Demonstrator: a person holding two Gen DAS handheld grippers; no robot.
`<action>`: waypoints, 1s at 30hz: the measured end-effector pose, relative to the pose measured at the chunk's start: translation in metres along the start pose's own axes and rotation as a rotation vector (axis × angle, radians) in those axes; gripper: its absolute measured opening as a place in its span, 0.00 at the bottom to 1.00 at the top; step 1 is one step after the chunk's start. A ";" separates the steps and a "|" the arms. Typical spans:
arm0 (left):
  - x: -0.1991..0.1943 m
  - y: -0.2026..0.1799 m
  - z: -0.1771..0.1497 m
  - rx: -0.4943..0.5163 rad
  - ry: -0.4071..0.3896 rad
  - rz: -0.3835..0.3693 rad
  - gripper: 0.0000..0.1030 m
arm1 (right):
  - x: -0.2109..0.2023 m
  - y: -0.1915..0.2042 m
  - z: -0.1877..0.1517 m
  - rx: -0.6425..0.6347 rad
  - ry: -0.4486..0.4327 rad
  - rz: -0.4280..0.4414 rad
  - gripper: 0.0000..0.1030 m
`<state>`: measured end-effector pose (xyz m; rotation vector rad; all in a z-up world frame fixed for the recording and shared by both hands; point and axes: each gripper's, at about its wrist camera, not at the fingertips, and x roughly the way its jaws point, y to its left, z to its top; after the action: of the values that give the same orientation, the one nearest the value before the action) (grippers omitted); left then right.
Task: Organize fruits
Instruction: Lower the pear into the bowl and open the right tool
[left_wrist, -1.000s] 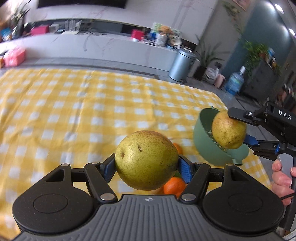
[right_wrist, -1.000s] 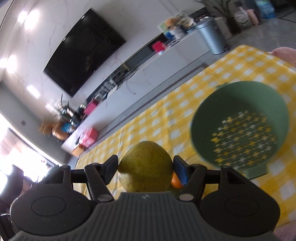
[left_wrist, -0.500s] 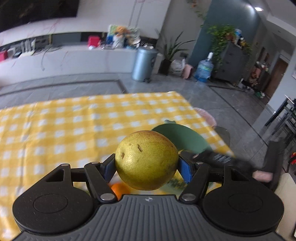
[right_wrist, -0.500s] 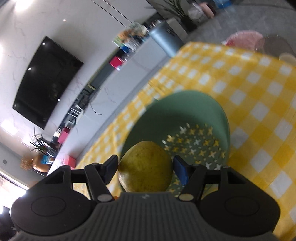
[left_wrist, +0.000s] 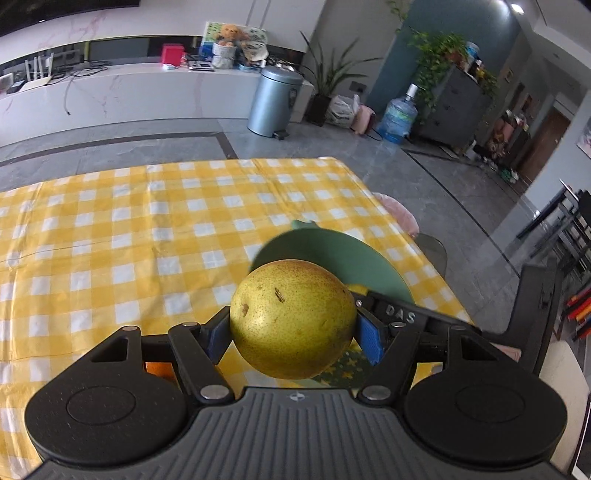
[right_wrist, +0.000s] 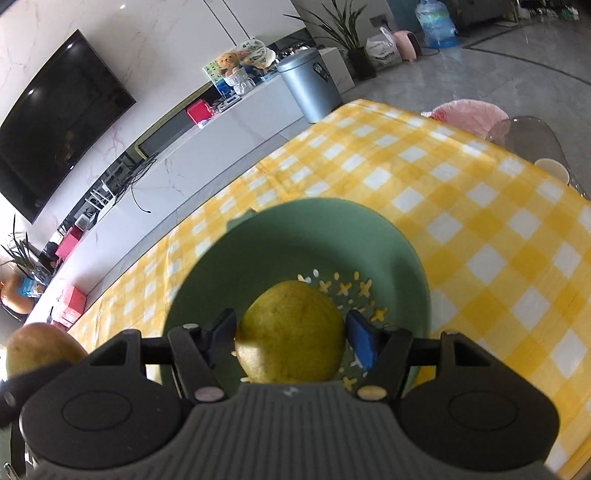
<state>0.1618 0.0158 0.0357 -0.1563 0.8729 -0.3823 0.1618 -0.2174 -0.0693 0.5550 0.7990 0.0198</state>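
Note:
My left gripper (left_wrist: 291, 328) is shut on a yellow-green pear (left_wrist: 291, 319) and holds it above the table, beside the green colander bowl (left_wrist: 354, 258). My right gripper (right_wrist: 291, 334) is shut on a second pear (right_wrist: 290, 332) and holds it low inside the green colander bowl (right_wrist: 295, 236), over its star-shaped holes. The right gripper's body shows in the left wrist view (left_wrist: 406, 317) just right of the left pear. The left pear shows at the left edge of the right wrist view (right_wrist: 40, 347). An orange (left_wrist: 159, 369) peeks out under my left gripper.
The yellow checked tablecloth (left_wrist: 129, 229) covers the table; its far edge and right edge drop to a grey floor. A pink-cushioned chair (right_wrist: 469, 114) and a clear chair (right_wrist: 535, 136) stand at the right edge. A white cup (right_wrist: 552, 170) sits near that edge.
My right gripper has carried its pear from beside the bowl down into it. My left gripper has swung right with its pear, closer to the bowl.

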 end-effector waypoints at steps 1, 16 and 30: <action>0.001 -0.001 -0.001 0.004 0.005 -0.006 0.76 | -0.001 0.000 0.001 0.002 -0.001 -0.004 0.61; 0.040 -0.025 0.003 0.057 0.150 0.024 0.76 | 0.010 0.004 0.012 -0.014 0.012 -0.141 0.61; 0.106 -0.053 0.007 0.161 0.282 0.189 0.76 | -0.013 -0.023 0.032 0.129 -0.067 -0.030 0.60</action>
<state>0.2149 -0.0747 -0.0202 0.1324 1.1199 -0.2994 0.1704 -0.2551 -0.0534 0.6619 0.7466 -0.0777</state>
